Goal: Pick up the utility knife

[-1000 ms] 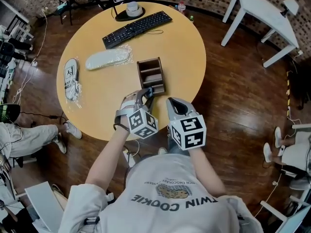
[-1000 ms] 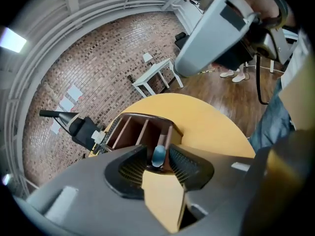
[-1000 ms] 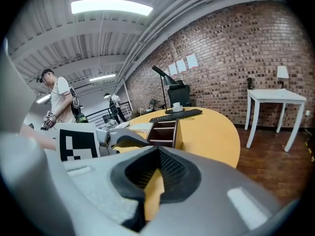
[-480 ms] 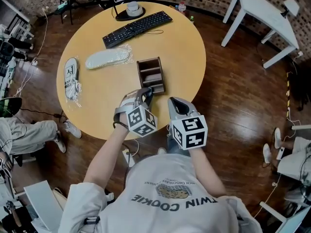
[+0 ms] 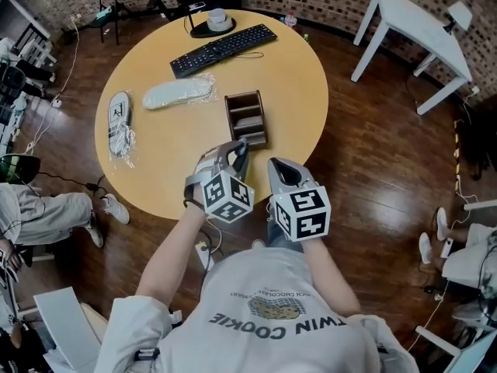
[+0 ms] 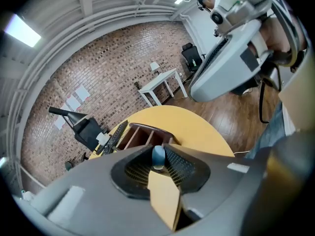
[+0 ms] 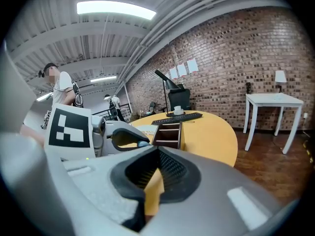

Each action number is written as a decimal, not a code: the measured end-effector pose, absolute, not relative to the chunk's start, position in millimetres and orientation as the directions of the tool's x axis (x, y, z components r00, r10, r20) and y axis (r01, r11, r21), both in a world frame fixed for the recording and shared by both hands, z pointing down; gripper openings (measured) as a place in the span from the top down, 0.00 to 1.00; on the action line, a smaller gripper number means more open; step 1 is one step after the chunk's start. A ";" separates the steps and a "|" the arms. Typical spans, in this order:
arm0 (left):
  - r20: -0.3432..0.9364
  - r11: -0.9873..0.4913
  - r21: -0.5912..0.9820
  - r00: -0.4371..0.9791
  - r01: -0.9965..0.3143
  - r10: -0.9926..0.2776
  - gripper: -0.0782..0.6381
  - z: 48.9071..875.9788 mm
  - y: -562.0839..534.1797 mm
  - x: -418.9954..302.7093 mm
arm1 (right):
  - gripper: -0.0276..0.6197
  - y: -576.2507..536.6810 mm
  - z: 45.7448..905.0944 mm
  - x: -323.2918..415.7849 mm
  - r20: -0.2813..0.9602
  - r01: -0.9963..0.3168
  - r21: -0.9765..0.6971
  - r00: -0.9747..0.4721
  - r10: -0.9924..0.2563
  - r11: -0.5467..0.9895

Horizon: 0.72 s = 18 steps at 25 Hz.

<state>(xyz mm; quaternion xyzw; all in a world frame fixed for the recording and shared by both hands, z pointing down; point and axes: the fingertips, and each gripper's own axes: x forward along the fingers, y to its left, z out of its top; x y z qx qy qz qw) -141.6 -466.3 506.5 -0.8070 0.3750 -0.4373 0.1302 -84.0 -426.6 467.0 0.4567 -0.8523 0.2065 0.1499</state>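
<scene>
Utility knife in left gripper, above table edge.
Only its blue-grey rounded end shows, clamped lengthwise between the jaws, pointing toward the wooden box. Right gripper closed, empty.

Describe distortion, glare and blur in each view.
Head view: sharp, evenly lit, the table only mildly bent. Left gripper view: heavy fisheye, dark corners, a ceiling light blown out, the foreground soft. Right gripper view: same fisheye, a glaring ceiling strip, brick wall curved.
</scene>
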 end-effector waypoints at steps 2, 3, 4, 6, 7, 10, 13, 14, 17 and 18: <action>0.592 -0.676 -0.519 0.351 -0.523 -0.726 0.78 497.4 -458.0 -143.3 | 0.95 -420.4 462.1 -86.3 0.441 -0.841 -0.205 -0.536 -0.720 0.501; 0.582 -0.670 -0.508 0.358 -0.541 -0.730 0.78 492.7 -454.2 -144.7 | 0.95 -417.5 459.4 -88.0 0.440 -0.841 -0.198 -0.535 -0.721 0.503; 0.572 -0.665 -0.497 0.365 -0.558 -0.734 0.78 488.2 -450.3 -146.2 | 0.95 -414.6 457.0 -89.6 0.438 -0.841 -0.191 -0.534 -0.723 0.506; 0.554 -0.655 -0.477 0.378 -0.586 -0.742 0.78 481.3 -441.1 -148.3 | 0.96 -408.0 453.8 -92.2 0.436 -0.842 -0.179 -0.531 -0.727 0.508; 0.546 -0.651 -0.468 0.383 -0.597 -0.745 0.78 478.6 -435.9 -148.8 | 0.95 -404.5 452.7 -93.0 0.435 -0.843 -0.175 -0.530 -0.728 0.509; 0.518 -0.638 -0.440 0.401 -0.632 -0.755 0.78 469.7 -421.5 -150.9 | 0.95 -394.1 449.3 -96.5 0.434 -0.845 -0.162 -0.525 -0.732 0.510; 0.496 -0.628 -0.404 0.417 -0.665 -0.762 0.78 461.5 -408.7 -154.4 | 0.95 -382.7 445.3 -101.3 0.434 -0.845 -0.158 -0.525 -0.732 0.511; 0.490 -0.624 -0.391 0.421 -0.676 -0.763 0.78 459.4 -404.7 -155.2 | 0.95 -378.5 444.7 -102.3 0.435 -0.844 -0.156 -0.525 -0.731 0.513; 0.474 -0.611 -0.347 0.429 -0.712 -0.769 0.78 453.6 -393.7 -155.2 | 0.95 -367.1 444.0 -102.3 0.440 -0.841 -0.147 -0.527 -0.727 0.521; 0.470 -0.607 -0.328 0.432 -0.724 -0.770 0.78 451.4 -390.2 -154.9 | 0.95 -363.8 443.4 -102.1 0.442 -0.839 -0.146 -0.529 -0.725 0.523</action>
